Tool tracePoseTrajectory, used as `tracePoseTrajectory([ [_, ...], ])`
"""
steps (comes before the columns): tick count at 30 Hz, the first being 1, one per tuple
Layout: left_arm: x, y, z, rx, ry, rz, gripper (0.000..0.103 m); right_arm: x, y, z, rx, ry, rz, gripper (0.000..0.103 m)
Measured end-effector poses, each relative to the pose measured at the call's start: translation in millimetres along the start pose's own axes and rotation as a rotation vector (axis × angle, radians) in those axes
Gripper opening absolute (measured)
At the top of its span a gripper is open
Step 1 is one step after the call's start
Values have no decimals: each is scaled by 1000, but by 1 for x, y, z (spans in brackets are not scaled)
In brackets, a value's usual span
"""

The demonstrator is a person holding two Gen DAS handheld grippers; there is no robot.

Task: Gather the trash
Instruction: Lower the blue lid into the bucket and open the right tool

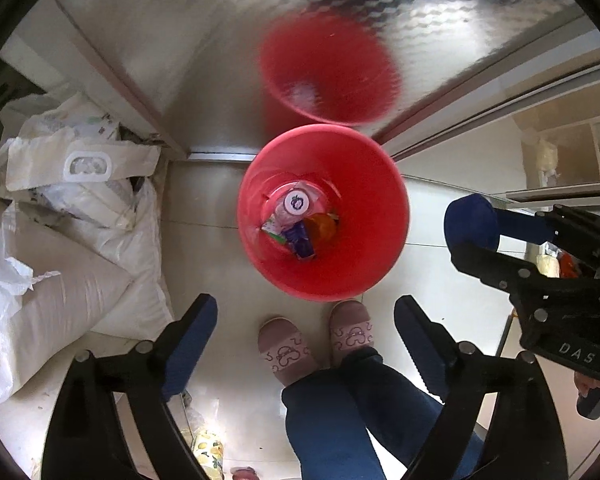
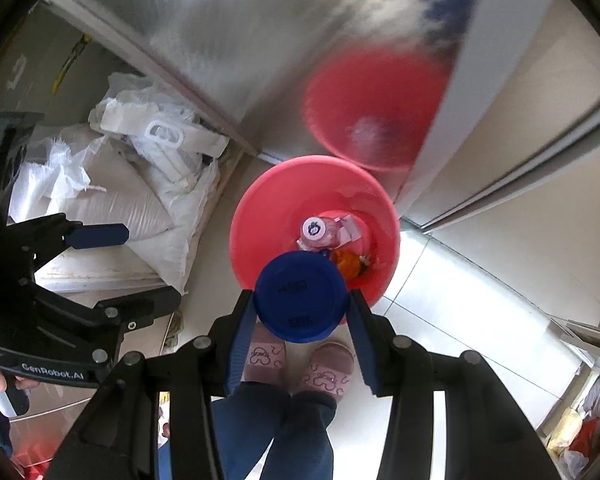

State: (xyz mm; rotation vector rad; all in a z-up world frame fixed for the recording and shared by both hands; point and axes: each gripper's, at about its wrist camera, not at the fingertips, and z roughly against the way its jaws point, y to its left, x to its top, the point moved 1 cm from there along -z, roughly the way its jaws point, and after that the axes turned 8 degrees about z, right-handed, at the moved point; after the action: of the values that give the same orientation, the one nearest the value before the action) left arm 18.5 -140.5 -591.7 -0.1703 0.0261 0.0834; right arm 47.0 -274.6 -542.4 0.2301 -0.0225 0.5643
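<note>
Item: blue cup [image 2: 302, 296], a round, smooth, rigid plastic piece with moulded marks on its flat base. It sits clamped between the pads of the right gripper [image 2: 300, 312], directly above the near rim of the red bin [image 2: 260, 200]. It is probably light, stiff and somewhat slippery, and best held across its round wall, as now.

Red bin: glossy tapered plastic, holding a capped pink bottle [image 2: 318, 232], wrappers and an orange scrap.

Left gripper [image 1: 306, 340]: jaws spread wide, nothing between them, hanging over the floor just near of the bin.

Beside the bin: soft white sacks [image 1: 72, 264].
</note>
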Motion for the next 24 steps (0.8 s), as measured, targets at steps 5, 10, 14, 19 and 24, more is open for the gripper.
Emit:
tracePoseTrajectory([
  [5,-1,14,-4,9,-3,31,90,6,6,-16,8,19,24,43],
  [10,-3,25,-7,26,-4,44,90,13,9,-32,6,35,52,43],
  [14,-5,32,-13,29,13,52,93,16,14,-40,-23,43,97,43],
  [19,-7,36,-15,39,26,42,93,15,16,-45,-42,54,110,43],
  [24,-7,41,-10,18,20,50,93,13,18,-50,-48,68,106,58],
])
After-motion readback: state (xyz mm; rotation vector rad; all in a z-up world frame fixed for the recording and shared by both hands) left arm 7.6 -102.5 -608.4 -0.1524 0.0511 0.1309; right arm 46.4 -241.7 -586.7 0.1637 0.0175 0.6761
